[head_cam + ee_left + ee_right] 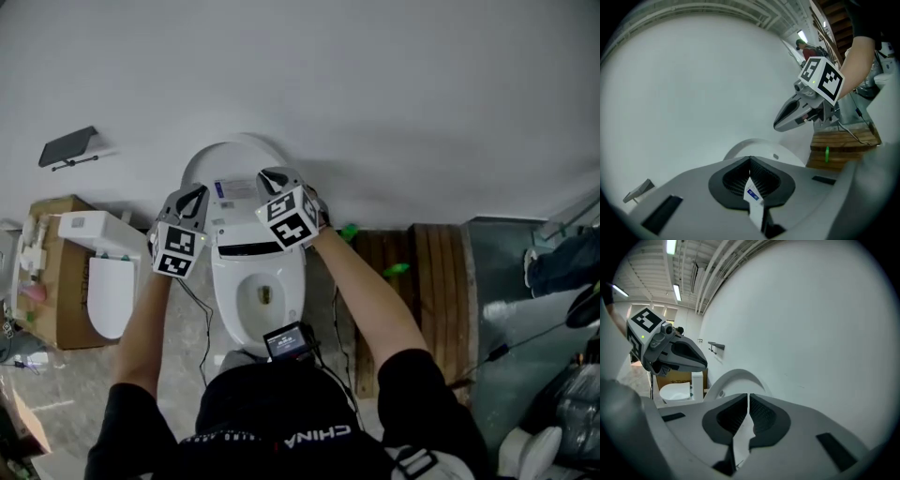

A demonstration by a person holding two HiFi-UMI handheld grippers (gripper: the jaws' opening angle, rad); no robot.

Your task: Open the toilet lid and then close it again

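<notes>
Shirt (281, 412) print reads "CHINA"; label (234, 188) on toilet (223, 291) unreadable.

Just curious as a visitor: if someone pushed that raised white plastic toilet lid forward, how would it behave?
The white plastic toilet lid stands upright by the wall, so a nudge would likely swing it down rather than slide it. It looks thin, smooth and rigid: probably light, stiff and slippery.
</notes>
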